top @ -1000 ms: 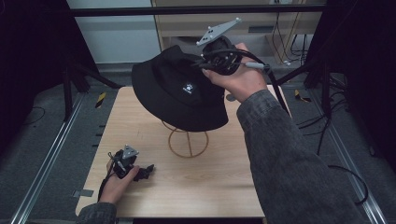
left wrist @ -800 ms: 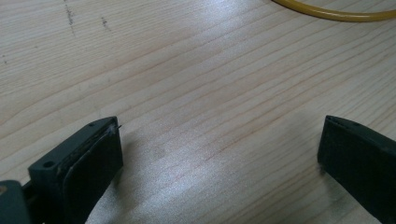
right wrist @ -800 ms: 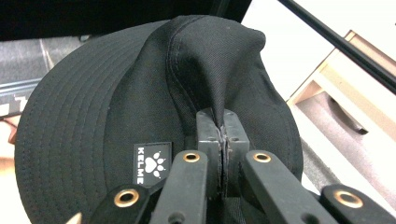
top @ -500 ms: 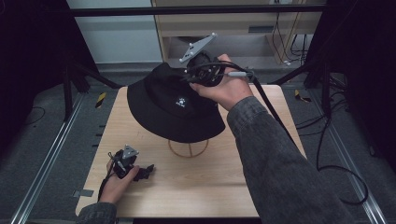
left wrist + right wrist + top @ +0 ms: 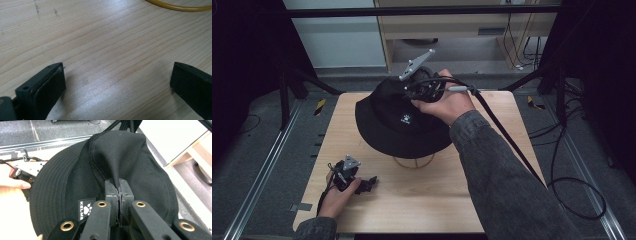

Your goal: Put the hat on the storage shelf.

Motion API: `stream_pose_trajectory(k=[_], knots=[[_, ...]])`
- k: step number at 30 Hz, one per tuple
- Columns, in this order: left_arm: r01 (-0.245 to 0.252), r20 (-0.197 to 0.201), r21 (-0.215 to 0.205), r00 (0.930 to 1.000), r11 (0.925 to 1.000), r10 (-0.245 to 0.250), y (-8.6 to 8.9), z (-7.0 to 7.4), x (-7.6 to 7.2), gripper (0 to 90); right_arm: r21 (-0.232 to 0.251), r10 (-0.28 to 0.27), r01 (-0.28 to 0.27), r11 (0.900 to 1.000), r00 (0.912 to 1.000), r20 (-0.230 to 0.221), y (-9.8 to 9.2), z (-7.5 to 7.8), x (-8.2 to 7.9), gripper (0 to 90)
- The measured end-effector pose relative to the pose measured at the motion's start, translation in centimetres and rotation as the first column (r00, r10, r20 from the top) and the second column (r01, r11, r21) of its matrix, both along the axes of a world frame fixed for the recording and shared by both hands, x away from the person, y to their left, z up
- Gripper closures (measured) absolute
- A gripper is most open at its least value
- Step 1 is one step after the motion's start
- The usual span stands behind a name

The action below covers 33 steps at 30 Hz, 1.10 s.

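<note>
While the person's left hand (image 5: 334,197) rests on the near left part of the wooden table (image 5: 422,200), the left gripper (image 5: 362,183) it holds lies low over the boards with its jaws spread wide. In the left gripper view bare wood grain lies between the two black jaws, and nothing is caught by them. Ahead of that claw and off to one side, a curve of yellow wire ring (image 5: 180,7) lies on the tabletop, well apart from the jaw tips.

Further right in the high view, that same ring (image 5: 413,162) peeks out from under the brim of a black bucket hat (image 5: 399,127), which sits over the middle of the table, beyond and to the right of the left gripper. The hat carries a small white paw logo on a label on its side.

To the right of the hat's crown is the right gripper (image 5: 424,90), held in the person's right hand (image 5: 447,102), with a grey-sleeved forearm running down to the bottom edge. Its jaws are pressed together on a pinch of the hat's black fabric: in the right gripper view a fold of the crown rises straight out of the closed jaws (image 5: 118,192), and the brim spreads out beyond and below them. A black cable trails from this gripper off to the right.
</note>
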<state>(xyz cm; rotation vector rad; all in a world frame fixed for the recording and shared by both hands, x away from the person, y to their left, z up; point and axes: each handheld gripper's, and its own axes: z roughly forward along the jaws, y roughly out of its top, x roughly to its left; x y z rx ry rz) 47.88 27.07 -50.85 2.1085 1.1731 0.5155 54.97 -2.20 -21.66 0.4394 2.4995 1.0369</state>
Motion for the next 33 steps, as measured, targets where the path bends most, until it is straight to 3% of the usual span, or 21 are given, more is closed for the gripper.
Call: stream_pose_trajectory(k=[15, 20, 25, 33], knots=[[0.003, -0.002, 0.005, 1.0, 1.0, -0.003, 0.0, 0.0, 0.0, 0.0, -0.017, 0.009, -0.009, 1.0, 0.9995, -0.031, 0.7, -1.5, 0.2, 86.0], [0.003, -0.002, 0.004, 1.0, 1.0, -0.003, 0.0, 0.0, 0.0, 0.0, 0.014, 0.01, -0.009, 1.0, 0.9991, -0.042, 0.5, -1.5, 0.1, 75.2], [0.001, -0.001, 0.004, 1.0, 1.0, -0.001, 0.0, 0.0, 0.0, 0.0, 0.056, -0.01, 0.013, 0.998, 0.9987, -0.05, 0.0, -1.2, 0.0, 57.9], [0.003, -0.003, 0.004, 1.0, 1.0, -0.003, 0.0, 0.0, 0.0, 0.0, 0.114, -0.028, 0.035, 0.993, 0.9974, -0.067, -0.9, -0.9, -0.1, 47.7]])
